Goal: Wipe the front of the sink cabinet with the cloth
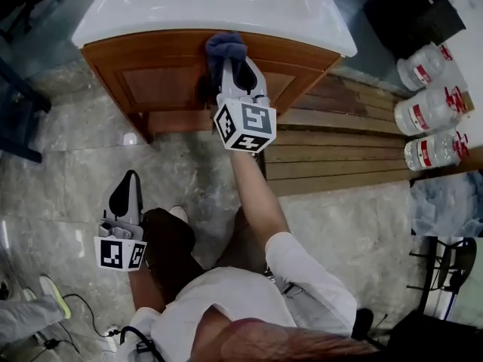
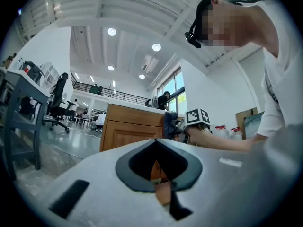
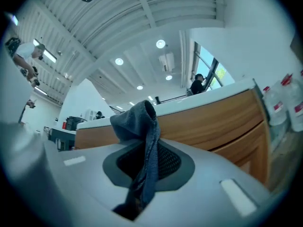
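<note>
The wooden sink cabinet [image 1: 151, 81] with its white top [image 1: 211, 6] stands at the top of the head view. My right gripper [image 1: 230, 62] is shut on a dark blue cloth [image 1: 225, 46], which is bunched against the upper front of the cabinet just under the white top. In the right gripper view the cloth [image 3: 137, 122] hangs down between the jaws, with the cabinet front [image 3: 213, 122] behind it. My left gripper [image 1: 128, 183] hangs low over the floor, shut and holding nothing. The left gripper view shows the cabinet [image 2: 128, 134] and the cloth [image 2: 170, 123] ahead.
Three large water bottles [image 1: 430, 108] lie at the right beside wooden planks [image 1: 339, 149] on the floor. A black case [image 1: 411, 10] sits at the top right. Another person's shoe [image 1: 53, 296] is at the lower left, and dark furniture legs [image 1: 19, 119] at the left edge.
</note>
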### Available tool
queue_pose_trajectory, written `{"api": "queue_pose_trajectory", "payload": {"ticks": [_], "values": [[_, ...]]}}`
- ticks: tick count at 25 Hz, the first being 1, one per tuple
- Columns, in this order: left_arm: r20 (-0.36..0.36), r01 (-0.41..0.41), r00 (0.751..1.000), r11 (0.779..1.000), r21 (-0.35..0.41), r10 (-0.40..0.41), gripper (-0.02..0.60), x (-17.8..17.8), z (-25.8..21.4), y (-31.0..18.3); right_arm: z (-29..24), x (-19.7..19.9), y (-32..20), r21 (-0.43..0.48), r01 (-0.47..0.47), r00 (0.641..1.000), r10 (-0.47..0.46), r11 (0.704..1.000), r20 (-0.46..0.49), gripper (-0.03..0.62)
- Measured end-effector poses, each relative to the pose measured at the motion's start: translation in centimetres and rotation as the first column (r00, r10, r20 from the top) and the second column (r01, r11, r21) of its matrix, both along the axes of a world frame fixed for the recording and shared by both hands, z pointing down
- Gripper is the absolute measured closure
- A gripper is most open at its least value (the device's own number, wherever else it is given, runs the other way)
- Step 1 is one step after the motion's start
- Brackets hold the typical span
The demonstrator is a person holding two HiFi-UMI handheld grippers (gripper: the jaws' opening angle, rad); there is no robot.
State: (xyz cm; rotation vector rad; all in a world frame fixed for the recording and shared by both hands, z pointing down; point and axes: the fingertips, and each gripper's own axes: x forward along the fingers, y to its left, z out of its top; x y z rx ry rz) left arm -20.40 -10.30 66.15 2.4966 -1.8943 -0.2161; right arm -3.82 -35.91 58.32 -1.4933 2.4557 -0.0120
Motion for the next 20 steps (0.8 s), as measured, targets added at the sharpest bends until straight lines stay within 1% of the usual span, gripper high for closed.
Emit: {"api": "queue_pose_trajectory", "payload": {"ticks": [2,5,7,8,10,14,17,20], "values": [[-0.004,-0.049,0.999,0.999,0.003,0.049,0.578,1.7,0.1,-1.3,0.2,7.1,-1.4,-0.012,-0.102,0.995,0.102,0.995,-0.006,0.542],[-0.004,-0.101,0.995,0.995,0.009,0.101,0.578,4.2,-0.3,-2.6,0.7,16.8,-3.0,-0.03,-0.234,0.972,0.233,0.972,-0.039,0.542],[-0.002,-0.136,0.991,0.991,0.009,0.136,0.578,5.6,-0.4,-3.2,1.1,21.9,-3.6,-0.05,-0.294,0.955,0.292,0.954,-0.049,0.542],[0.0,-0.147,0.989,0.989,0.007,0.147,0.578,6.2,-0.4,-3.4,1.2,23.5,-3.8,-0.058,-0.307,0.951,0.305,0.95,-0.048,0.542],[0.005,-0.157,0.988,0.988,0.004,0.157,0.578,7.1,-0.4,-3.4,1.3,25.1,-4.2,-0.067,-0.301,0.953,0.299,0.951,-0.036,0.54],[0.019,-0.167,0.986,0.986,0.001,0.167,0.578,7.9,-0.7,-3.4,1.0,25.5,-4.2,-0.059,-0.285,0.958,0.285,0.957,-0.004,0.54],[0.033,-0.14,0.99,0.99,-0.005,0.14,0.578,8.2,-1.0,-2.6,0.9,25.5,-4.1,-0.058,-0.261,0.965,0.262,0.964,0.012,0.54],[0.043,-0.117,0.992,0.993,0.001,0.117,0.578,9.7,-1.3,-1.8,1.1,24.8,-2.1,-0.052,-0.203,0.978,0.205,0.978,0.03,0.541]]}}
